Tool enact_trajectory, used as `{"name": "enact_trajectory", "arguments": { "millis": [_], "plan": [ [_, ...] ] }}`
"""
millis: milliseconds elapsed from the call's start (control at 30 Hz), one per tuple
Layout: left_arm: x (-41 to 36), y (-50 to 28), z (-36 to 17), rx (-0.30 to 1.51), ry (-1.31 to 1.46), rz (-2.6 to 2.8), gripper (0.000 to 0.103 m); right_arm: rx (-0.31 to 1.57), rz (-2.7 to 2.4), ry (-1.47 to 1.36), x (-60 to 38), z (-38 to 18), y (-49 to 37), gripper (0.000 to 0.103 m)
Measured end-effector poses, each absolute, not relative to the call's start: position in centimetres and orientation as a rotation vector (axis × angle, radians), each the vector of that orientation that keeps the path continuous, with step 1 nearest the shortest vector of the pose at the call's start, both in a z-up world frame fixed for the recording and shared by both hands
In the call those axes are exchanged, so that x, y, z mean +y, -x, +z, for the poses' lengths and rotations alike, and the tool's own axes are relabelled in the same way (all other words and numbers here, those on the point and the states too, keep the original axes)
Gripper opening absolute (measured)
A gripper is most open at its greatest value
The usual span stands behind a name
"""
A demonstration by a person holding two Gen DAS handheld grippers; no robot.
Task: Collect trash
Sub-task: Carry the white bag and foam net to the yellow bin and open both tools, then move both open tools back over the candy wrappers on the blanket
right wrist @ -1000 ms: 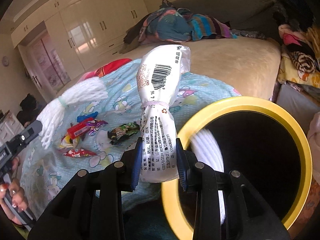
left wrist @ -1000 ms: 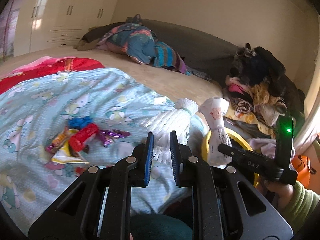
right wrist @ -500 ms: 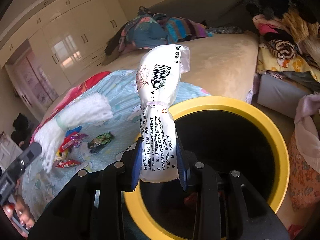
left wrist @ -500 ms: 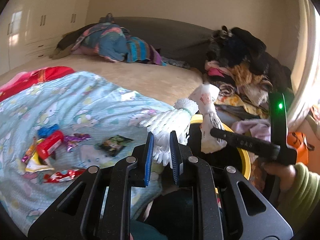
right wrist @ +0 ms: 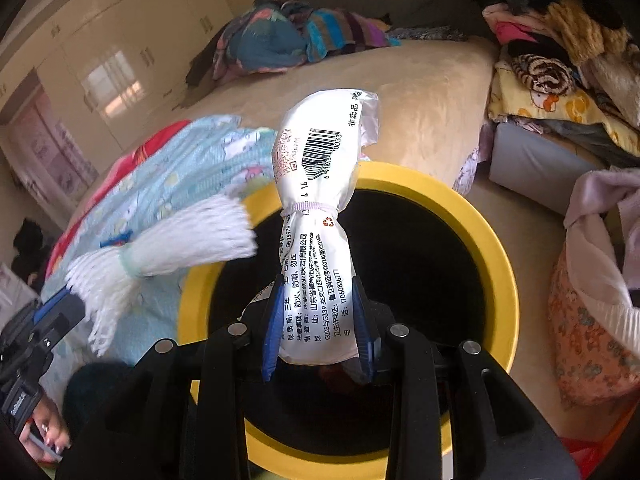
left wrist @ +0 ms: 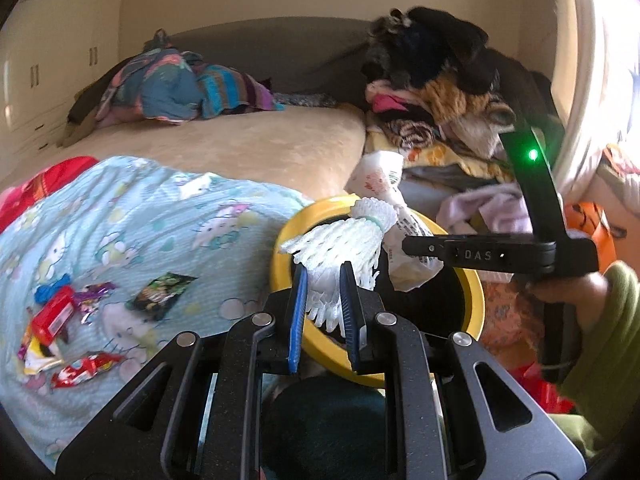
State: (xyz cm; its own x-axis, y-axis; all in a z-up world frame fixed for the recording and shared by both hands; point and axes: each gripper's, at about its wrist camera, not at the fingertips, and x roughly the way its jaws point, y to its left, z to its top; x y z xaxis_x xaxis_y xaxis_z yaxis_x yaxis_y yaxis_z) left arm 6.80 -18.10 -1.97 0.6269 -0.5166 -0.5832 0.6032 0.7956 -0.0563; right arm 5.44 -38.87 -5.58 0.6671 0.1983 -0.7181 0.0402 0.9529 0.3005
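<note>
My left gripper (left wrist: pixel 323 300) is shut on a white foam net sleeve (left wrist: pixel 340 240) and holds it over the rim of the yellow bin (left wrist: pixel 294 216). My right gripper (right wrist: pixel 318 320) is shut on a white tied plastic packet (right wrist: pixel 316 216) with a barcode, held upright over the bin's black opening (right wrist: pixel 400 280). The foam net (right wrist: pixel 176 248) also shows in the right wrist view at the bin's left rim (right wrist: pixel 192 292). The packet (left wrist: pixel 384 184) shows in the left wrist view behind the foam net. Several candy wrappers (left wrist: pixel 60 320) lie on the blue blanket.
A dark green wrapper (left wrist: pixel 162 290) lies on the blue cartoon blanket (left wrist: pixel 140 216) near the bin. Piled clothes (left wrist: pixel 432 92) stack to the right. A bundle of clothes (left wrist: pixel 180 88) lies on the beige bed. Cloth bags (right wrist: pixel 592 300) stand right of the bin.
Both grippers have moved right with their loads, from above the blanket to over the yellow bin. The foam net now overlaps the bin's rim.
</note>
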Motion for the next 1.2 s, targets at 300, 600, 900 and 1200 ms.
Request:
{"name": "enact_trajectory", "arguments": {
  "millis": [300, 600, 900, 1200],
  "plan": [
    [-20.0, -7.1, -2.6, 0.605, -0.138, -0.679, 0.061, 0.836, -0.022, -0.307, -41.2, -5.2, -4.7, 0.067],
    [-17.5, -7.5, -1.2, 0.595, -0.028, -0.614, 0.092, 0.72, -0.04, -0.354, -41.6, -3.4, -4.7, 0.079],
    [-14.4, -7.7, -0.1, 0.6, 0.035, -0.53, 0.092, 0.644, -0.002, -0.319, -39.0, -0.2, -4.6, 0.083],
    [-10.8, -7.2, 1.5, 0.55, 0.065, -0.439, 0.092, 0.564, 0.046, -0.293, -36.0, 2.3, -4.0, 0.084]
  ]
}}
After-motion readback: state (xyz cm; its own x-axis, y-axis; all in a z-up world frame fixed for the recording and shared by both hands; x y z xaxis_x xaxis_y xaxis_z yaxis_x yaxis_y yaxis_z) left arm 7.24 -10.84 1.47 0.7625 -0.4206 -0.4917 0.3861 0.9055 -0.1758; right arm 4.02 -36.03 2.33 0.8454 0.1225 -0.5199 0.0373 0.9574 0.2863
